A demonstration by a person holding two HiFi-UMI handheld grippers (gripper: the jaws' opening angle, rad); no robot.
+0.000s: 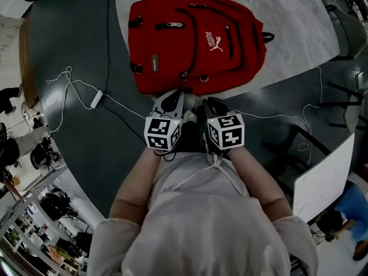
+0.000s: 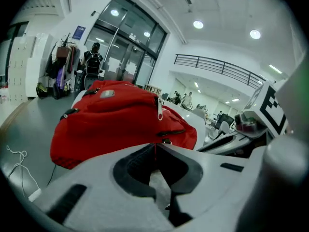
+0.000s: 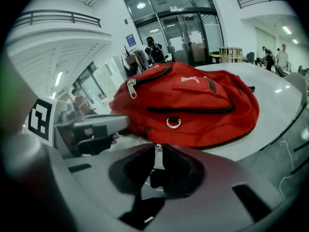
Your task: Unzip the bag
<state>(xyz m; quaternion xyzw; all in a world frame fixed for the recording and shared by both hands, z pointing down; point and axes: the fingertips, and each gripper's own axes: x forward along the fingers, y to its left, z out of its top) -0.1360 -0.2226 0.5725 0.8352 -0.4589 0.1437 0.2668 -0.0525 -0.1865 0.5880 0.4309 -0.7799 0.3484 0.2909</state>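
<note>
A red backpack (image 1: 192,42) lies flat on a round pale table (image 1: 287,27), its zips closed; silver zip pulls show on it (image 2: 159,111) (image 3: 131,87). Both grippers are held close to the person's body, short of the bag's near edge. My left gripper (image 1: 172,100) is shut with nothing between its jaws, tips meeting (image 2: 155,144). My right gripper (image 1: 214,103) is also shut and empty (image 3: 158,146). Neither touches the bag. A metal ring (image 3: 173,122) hangs on the bag's front.
A white cable with a power strip (image 1: 96,99) trails over the dark floor at left; another cable (image 1: 299,119) runs at right. A chair (image 1: 351,30) stands by the table's right side. People stand far off by glass doors.
</note>
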